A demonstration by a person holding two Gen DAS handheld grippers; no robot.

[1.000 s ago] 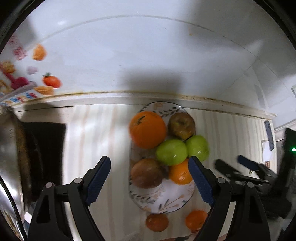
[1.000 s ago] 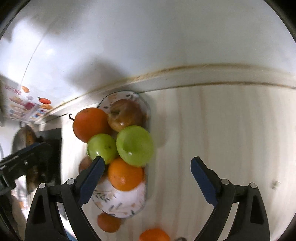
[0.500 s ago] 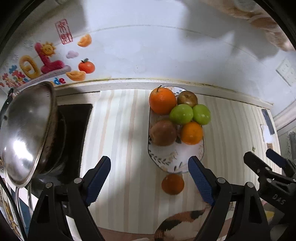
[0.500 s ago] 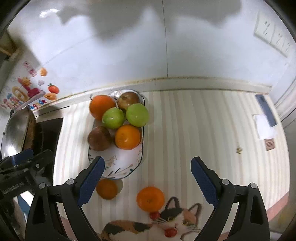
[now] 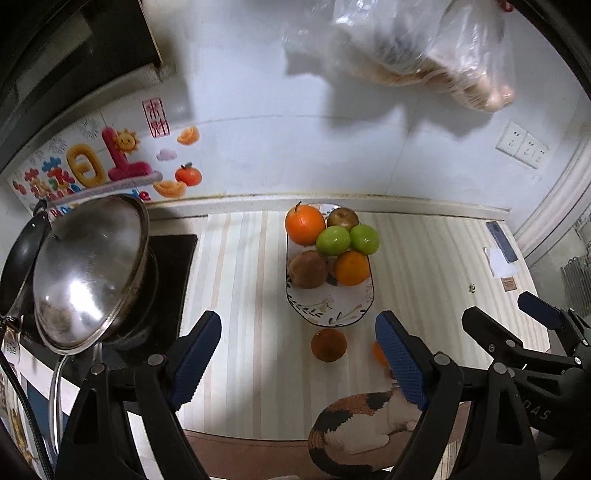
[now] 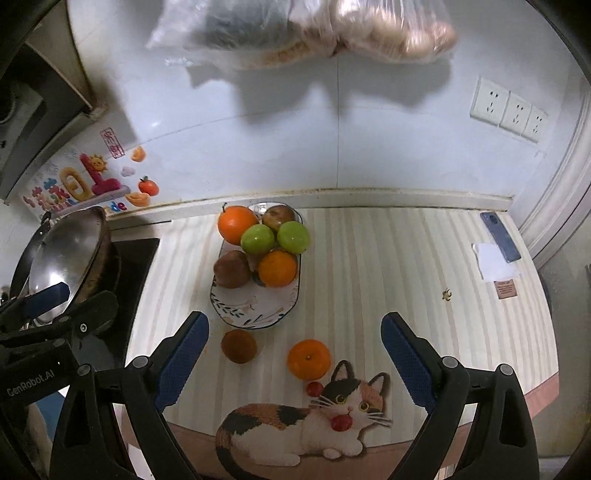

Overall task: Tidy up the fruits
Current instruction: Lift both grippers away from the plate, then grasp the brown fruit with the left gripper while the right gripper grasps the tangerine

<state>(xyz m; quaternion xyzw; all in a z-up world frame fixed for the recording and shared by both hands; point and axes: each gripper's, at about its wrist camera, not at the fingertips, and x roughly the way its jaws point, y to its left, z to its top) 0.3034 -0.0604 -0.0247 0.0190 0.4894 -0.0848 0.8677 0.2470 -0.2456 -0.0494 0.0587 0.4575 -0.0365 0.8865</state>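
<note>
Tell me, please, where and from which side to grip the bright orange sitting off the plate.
Grip the orange across its widest middle, coming from above: it is round, stem dimple up, and stands clear of the plate and the darker fruit.

You see a glossy ceramic plate (image 6: 255, 314) with a painted leaf rim, lying on a matt striped mat (image 6: 388, 266) that covers the tabletop. Your green apples (image 6: 293, 236) are smooth and shiny; the oranges (image 6: 236, 224) have a finely dimpled skin with a dull sheen, and the brown pears (image 6: 232, 268) look matt and rough. The pot lid (image 5: 86, 269) is polished metal, mirror-bright with smudges. The wall (image 6: 388, 155) is glossy white tile. Clear crinkled plastic bags (image 6: 314, 29) hang above. Each tool has matt black plastic arms, and its fingers (image 6: 183, 358) carry blue ribbed rubbery pads. The phone (image 6: 500, 236) looks smooth and faintly glossy, beside matt white paper (image 6: 495, 264).
</note>
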